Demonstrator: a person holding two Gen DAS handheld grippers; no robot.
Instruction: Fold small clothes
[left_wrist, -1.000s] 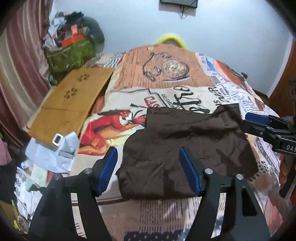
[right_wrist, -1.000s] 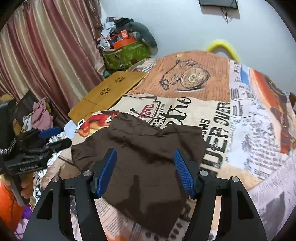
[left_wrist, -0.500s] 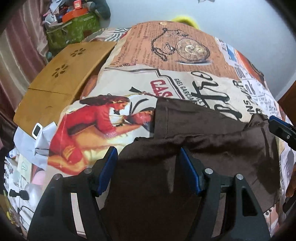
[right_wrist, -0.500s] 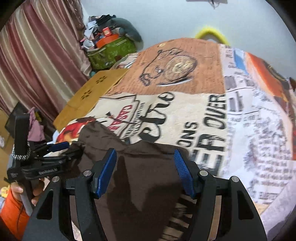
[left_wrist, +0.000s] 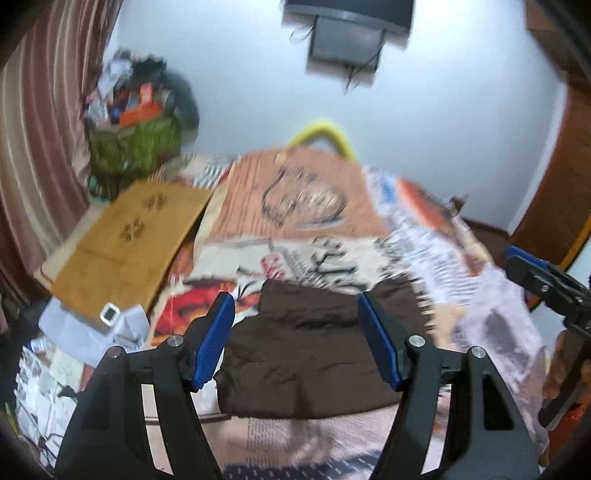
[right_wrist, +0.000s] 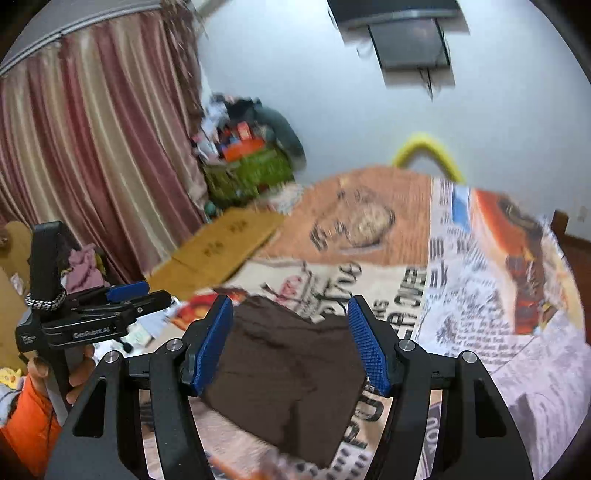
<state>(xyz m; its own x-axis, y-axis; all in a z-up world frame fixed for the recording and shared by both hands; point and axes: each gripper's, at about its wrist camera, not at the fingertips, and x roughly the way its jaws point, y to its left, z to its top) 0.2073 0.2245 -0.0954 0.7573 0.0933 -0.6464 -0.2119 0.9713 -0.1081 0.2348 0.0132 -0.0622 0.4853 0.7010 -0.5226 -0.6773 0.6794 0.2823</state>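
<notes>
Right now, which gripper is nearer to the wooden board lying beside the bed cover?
Left. The left gripper hangs over the brown garment's board-side edge, with the wooden board just beyond it. The right gripper hangs over the garment's far side, further from the board.

A home bedroom: printed bedspread (left_wrist: 306, 206), curtains (right_wrist: 92, 147), wall-mounted TV (right_wrist: 410, 40).

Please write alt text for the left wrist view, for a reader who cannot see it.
A brown garment lies folded on a bed cover printed like old newspapers. The open left hand-held gripper hangs above it, holding nothing. The picture is blurred; a wooden board lies at the left.
</notes>
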